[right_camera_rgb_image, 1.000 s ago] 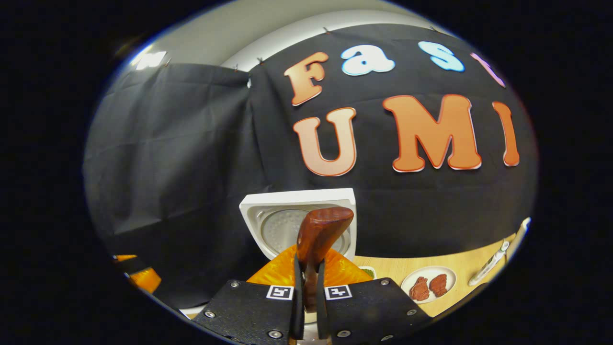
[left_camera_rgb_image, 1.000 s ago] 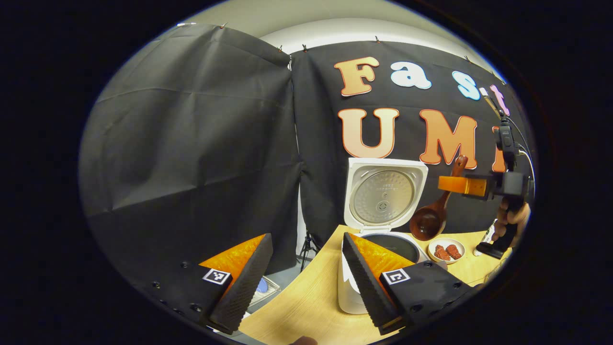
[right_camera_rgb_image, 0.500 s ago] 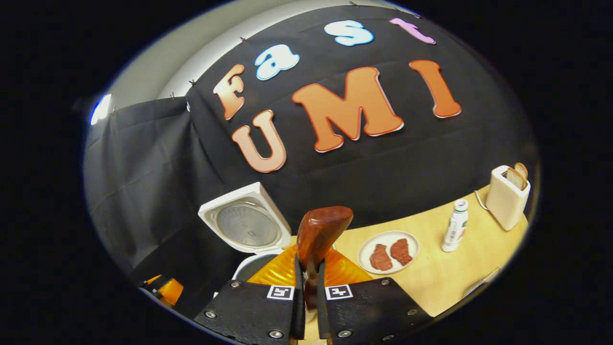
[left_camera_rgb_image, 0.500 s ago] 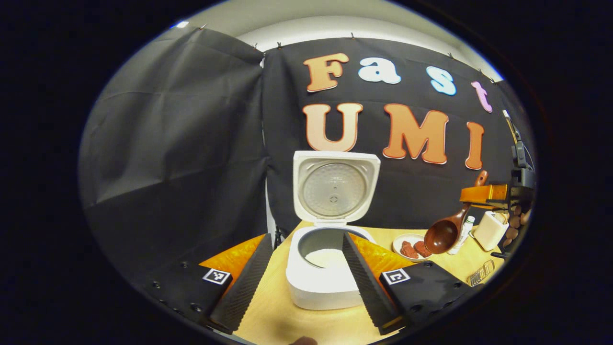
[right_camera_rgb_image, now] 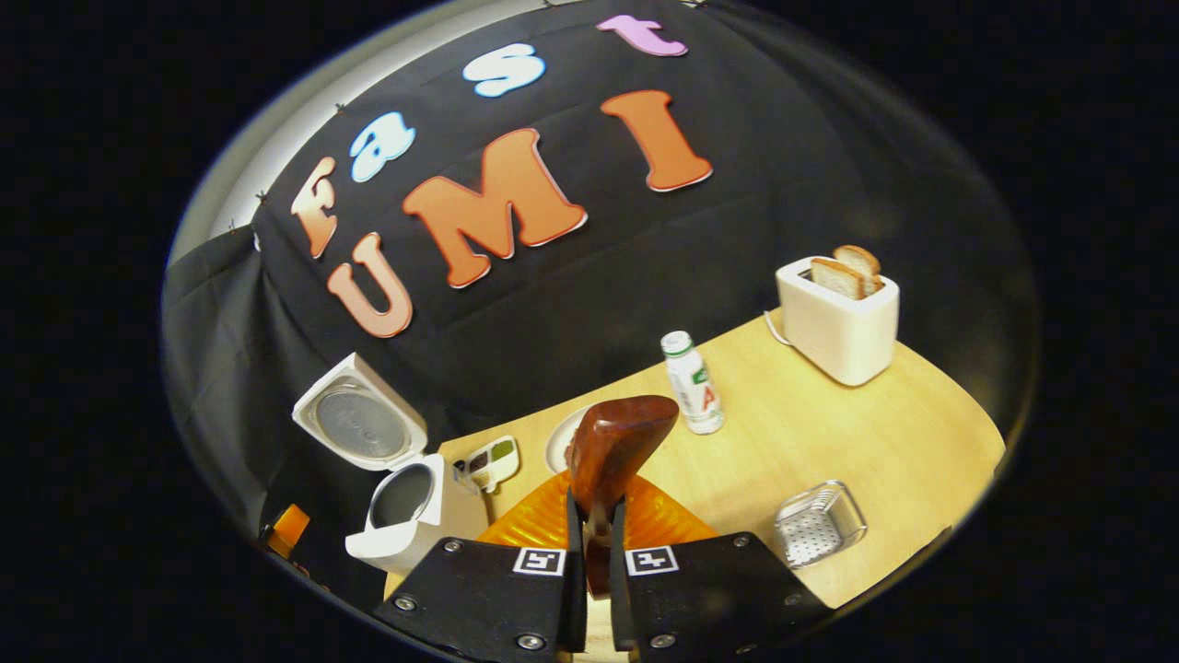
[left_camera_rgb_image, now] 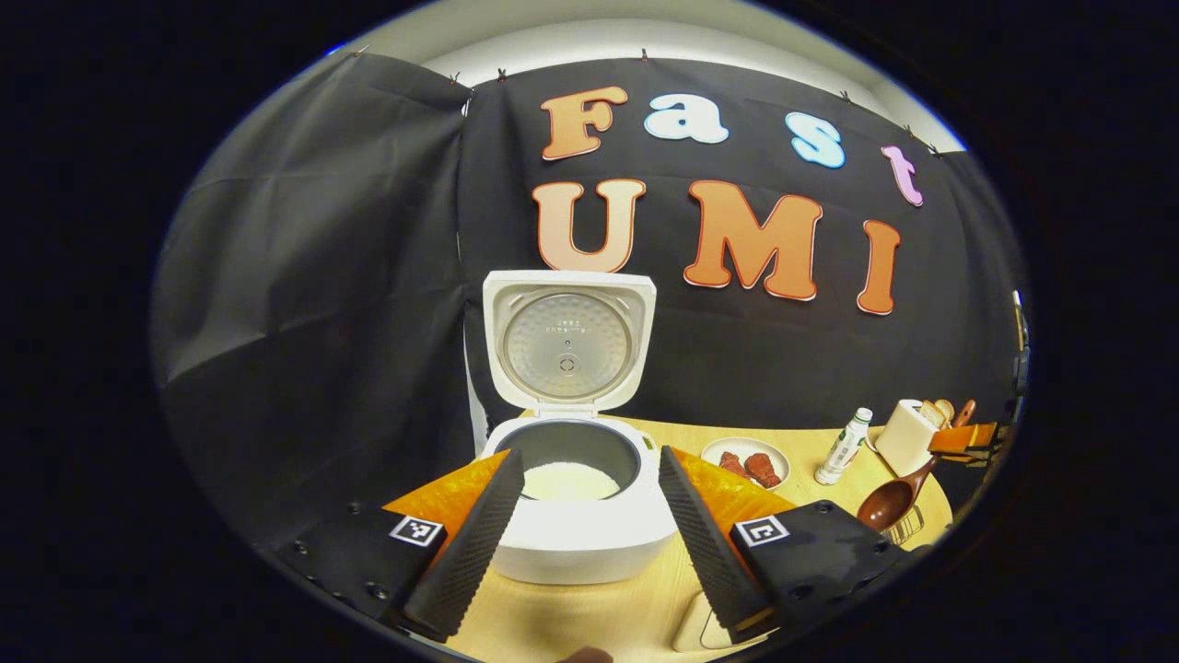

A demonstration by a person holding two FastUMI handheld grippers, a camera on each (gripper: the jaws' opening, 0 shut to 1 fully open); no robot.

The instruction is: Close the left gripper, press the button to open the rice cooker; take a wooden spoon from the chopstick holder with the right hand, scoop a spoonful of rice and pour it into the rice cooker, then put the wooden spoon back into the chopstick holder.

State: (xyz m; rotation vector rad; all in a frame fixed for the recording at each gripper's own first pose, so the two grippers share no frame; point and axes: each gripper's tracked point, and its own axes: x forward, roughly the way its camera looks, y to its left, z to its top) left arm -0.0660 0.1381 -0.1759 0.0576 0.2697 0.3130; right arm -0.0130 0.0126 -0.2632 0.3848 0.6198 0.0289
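Spread across the lower half of both views: the pale wood bench (right_camera_rgb_image: pixel 884 442), carrying everything, largest first.

At centre of the left gripper view, the rice cooker (left_camera_rgb_image: pixel 576 525), lid (left_camera_rgb_image: pixel 568 345) swung fully upright against the booth wall, so the pot stands open for pouring; white rice (left_camera_rgb_image: pixel 571 481) already lying in the bottom. Same cooker at lower left of the right gripper view (right_camera_rgb_image: pixel 405 529).

At upper right of the right gripper view, a toaster (right_camera_rgb_image: pixel 838 322) with two slices standing in its slots, well clear of the work area. Just left of it, nearer frame centre, a small white bottle (right_camera_rgb_image: pixel 694 382), upright. At lower right, a clear ridged tray (right_camera_rgb_image: pixel 818 525), contents not discernible. Beside the cooker, a small divided dish (right_camera_rgb_image: pixel 488 460). In the left gripper view, a plate of reddish pieces (left_camera_rgb_image: pixel 746 462) right of the cooker.

Left hand-held gripper (left_camera_rgb_image: pixel 585 525): fingers spread wide, holding nothing, framing the cooker at bottom centre, probably parked out of the way.

Right hand-held gripper (right_camera_rgb_image: pixel 589 552): clamped tight on the wooden spoon (right_camera_rgb_image: pixel 612 442) handle at bottom centre; seen far right in the left gripper view, spoon bowl (left_camera_rgb_image: pixel 889 502) hanging low over the bench, apparently empty. Likely heading back to the chopstick holder, not identifiable here.
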